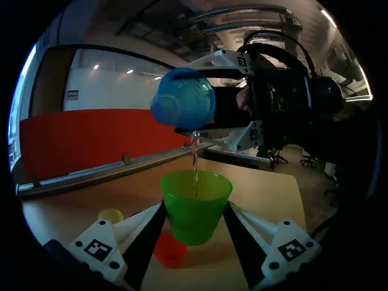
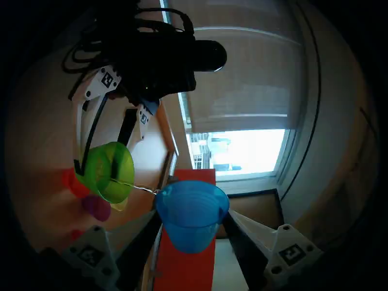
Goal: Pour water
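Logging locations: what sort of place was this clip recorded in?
Probably an open-plan office or lab: swivel chairs stand beyond the wooden table, a red partition runs along it, pipes are exposed on the ceiling, and a large window has a roller blind.

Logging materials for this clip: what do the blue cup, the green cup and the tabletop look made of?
The blue cup looks like translucent glossy plastic: light glows through its wall. The green cup seems the same plastic, smooth, brighter where light passes. The tabletop looks like pale wood or wood-look laminate, matte; I cannot tell which.
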Tool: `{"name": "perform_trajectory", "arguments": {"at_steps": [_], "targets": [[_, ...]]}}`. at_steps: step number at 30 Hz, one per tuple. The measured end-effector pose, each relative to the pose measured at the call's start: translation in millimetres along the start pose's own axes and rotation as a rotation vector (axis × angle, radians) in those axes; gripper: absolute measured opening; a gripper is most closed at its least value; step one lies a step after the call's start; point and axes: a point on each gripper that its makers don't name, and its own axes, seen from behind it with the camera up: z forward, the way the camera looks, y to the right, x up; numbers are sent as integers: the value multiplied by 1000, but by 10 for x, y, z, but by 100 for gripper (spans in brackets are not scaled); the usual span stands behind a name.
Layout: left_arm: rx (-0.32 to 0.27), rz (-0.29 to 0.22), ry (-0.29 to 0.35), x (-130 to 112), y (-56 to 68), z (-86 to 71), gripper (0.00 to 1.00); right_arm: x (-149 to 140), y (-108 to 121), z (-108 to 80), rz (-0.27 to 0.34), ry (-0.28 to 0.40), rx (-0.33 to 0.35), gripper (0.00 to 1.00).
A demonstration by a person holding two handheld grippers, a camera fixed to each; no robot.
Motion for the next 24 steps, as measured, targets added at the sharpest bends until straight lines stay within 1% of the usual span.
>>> {"name": "perform_trajectory", "arguments": {"at_steps": [8, 24], "targets": [[-3, 2, 4, 20, 24, 7, 81, 6, 21, -10, -11, 1, -5, 88], [-4, 10, 3, 22, 23, 9, 81, 43, 56, -30, -37, 8, -17, 88]]}}
